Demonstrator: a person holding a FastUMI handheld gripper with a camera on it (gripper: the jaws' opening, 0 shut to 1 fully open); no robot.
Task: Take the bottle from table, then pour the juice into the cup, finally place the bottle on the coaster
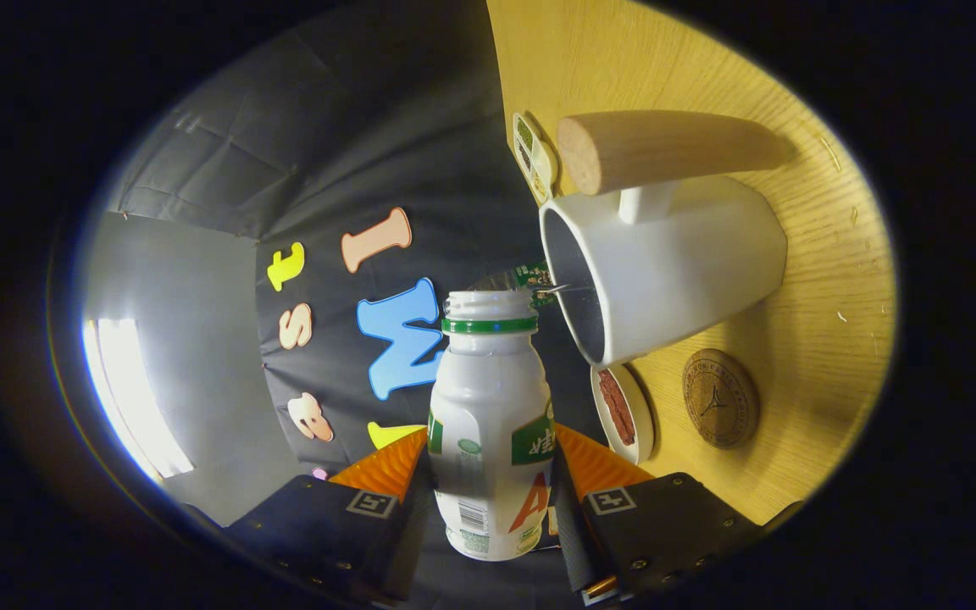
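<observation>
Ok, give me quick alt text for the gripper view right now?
The gripper is shut on a white bottle, its open mouth tipped towards a white cup with a wooden handle. A round coaster lies on the wooden table beside the cup.

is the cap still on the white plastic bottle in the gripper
No, the white plastic bottle, clamped by the gripper, shows an open mouth above its green ring.

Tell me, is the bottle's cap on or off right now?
Off. The bottle, gripped between the gripper fingers, shows an open mouth above its green neck ring, tipped toward the white cup.
</observation>
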